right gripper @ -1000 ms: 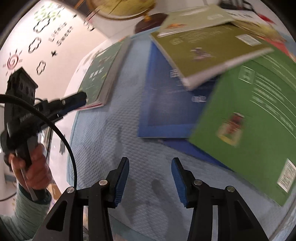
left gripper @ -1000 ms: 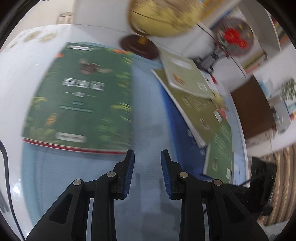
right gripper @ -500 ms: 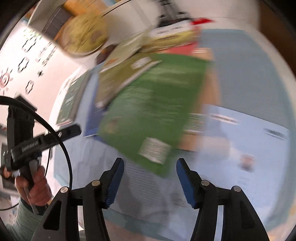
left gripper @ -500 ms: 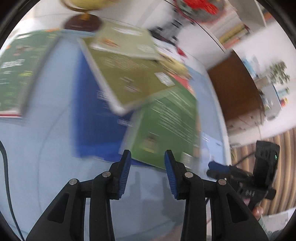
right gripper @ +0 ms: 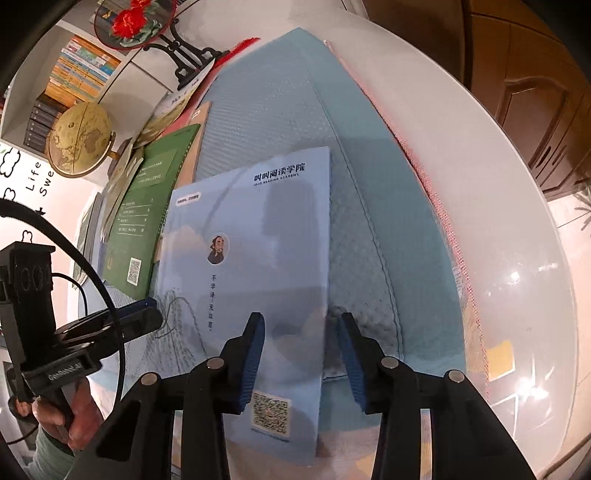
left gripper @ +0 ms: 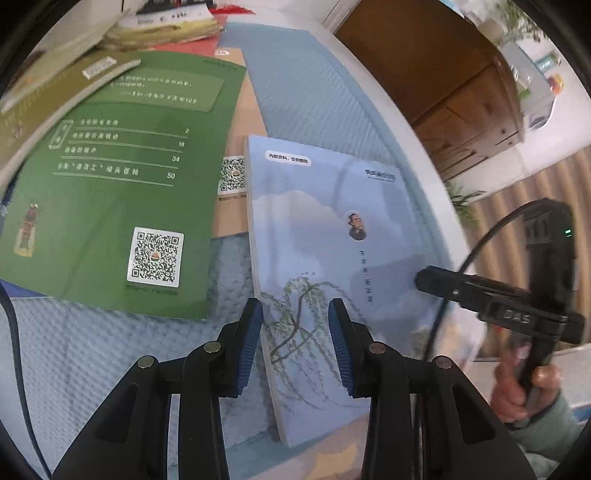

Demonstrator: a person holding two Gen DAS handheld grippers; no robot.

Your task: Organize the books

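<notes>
A light blue book (left gripper: 325, 229) with a willow drawing lies flat on the blue quilted mat (left gripper: 306, 85). My left gripper (left gripper: 294, 310) hovers open over its near left edge, nothing pinched. My right gripper (right gripper: 301, 321) hangs over the same light blue book (right gripper: 258, 229) at its near right edge. Its jaws are closing, one finger above the cover, the other above the mat, with no pad pressing on the book. To the left, a green book (left gripper: 122, 177) lies on a tan book (left gripper: 236, 214) and under an olive one (left gripper: 44, 96).
The mat lies on a round white table (right gripper: 498, 221) whose edge curves along the right. A globe (right gripper: 79, 138) and a red ornament on a black stand (right gripper: 133, 20) stand at the back. A wooden cabinet (left gripper: 443, 74) lies beyond the table. A hand (left gripper: 517, 391) grips the right handle.
Both grippers have swept to the right across the table, from the dark green book and the overlapping pile to the light blue book. The right jaws widened, then narrowed.
</notes>
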